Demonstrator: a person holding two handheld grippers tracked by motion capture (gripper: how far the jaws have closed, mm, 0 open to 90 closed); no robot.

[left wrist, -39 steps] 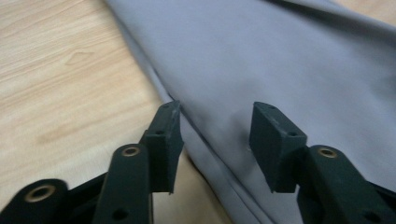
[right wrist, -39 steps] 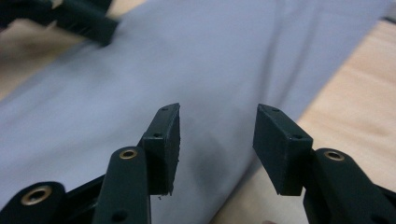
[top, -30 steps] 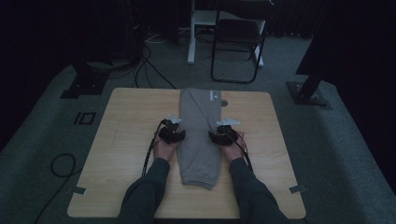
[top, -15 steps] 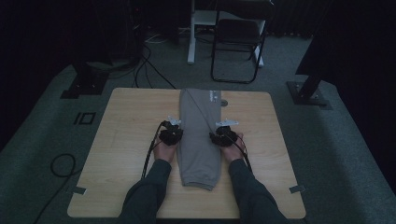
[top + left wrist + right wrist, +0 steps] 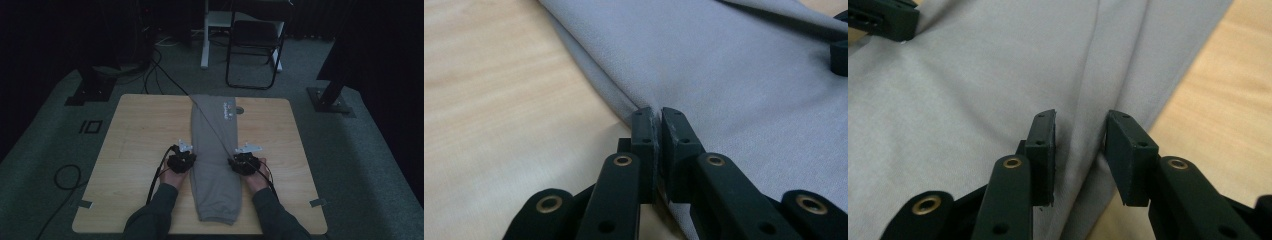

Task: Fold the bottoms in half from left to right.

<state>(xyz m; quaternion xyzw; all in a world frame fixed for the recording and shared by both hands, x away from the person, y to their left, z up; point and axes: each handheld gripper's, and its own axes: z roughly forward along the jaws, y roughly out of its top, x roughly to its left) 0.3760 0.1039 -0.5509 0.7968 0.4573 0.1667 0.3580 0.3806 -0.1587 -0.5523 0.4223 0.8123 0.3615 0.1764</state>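
Two grippers at mid-length of grey sweatpants (image 5: 215,165) | left gripper (image 5: 657,127) clamped on pants' left edge fold | right gripper (image 5: 1079,150) jaws apart, just been closing, right edge fabric between, pads not pressing | pants folded lengthwise, flat along table (image 5: 135,130) centre, waistband at far edge

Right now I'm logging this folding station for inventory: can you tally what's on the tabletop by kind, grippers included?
Grey garment, folded long, on the wooden table: 1
Black handheld grippers: 2, the left gripper pinching the garment's edge, the right gripper with jaws closing around a fold at the other edge
Small round dark thing beside the garment's far end, too small to identify: 1
Total: 4
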